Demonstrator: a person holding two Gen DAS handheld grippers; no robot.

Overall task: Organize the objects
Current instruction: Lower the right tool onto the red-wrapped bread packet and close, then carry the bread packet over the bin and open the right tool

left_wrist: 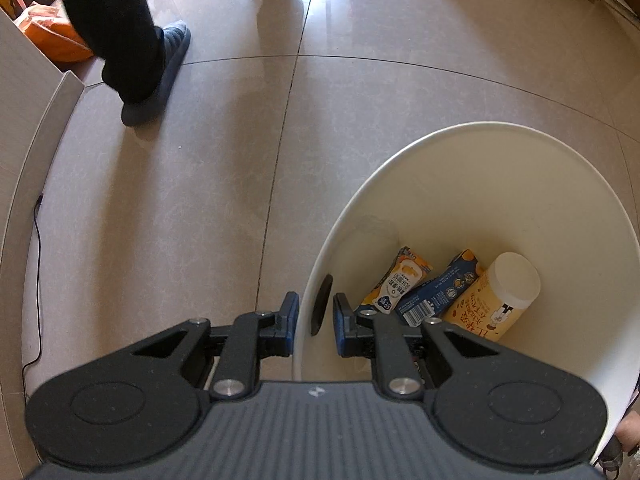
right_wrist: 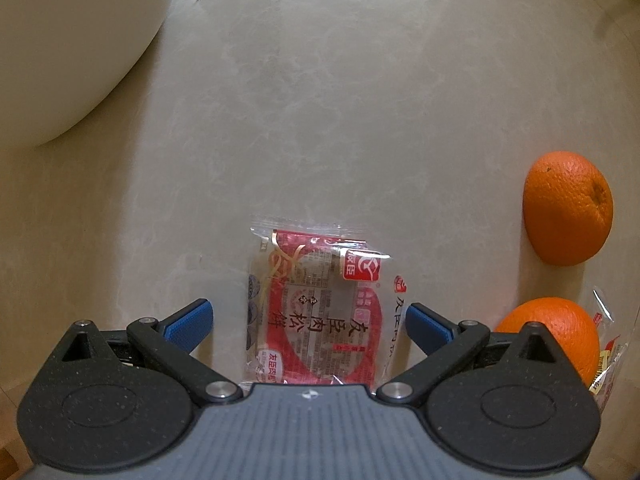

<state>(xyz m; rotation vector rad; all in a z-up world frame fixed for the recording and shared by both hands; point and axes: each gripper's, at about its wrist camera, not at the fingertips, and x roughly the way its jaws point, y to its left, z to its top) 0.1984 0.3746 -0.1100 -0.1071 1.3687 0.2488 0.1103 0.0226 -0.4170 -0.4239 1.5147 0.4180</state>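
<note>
Fingers of the left gripper are clamping the rim of the cream round plastic bucket, which could tip if that hold slips. Right gripper is hanging open around the red crinkly foil snack packet lying flat on the pale tiled floor; its pads risk skidding off the film.

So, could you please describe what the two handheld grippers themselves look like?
Both match: the left gripper and right gripper have speckled black linkage arms with silver pivot pins, round black housings, a ribbed grey body bearing a small white mark, and blue textured pads.
</note>
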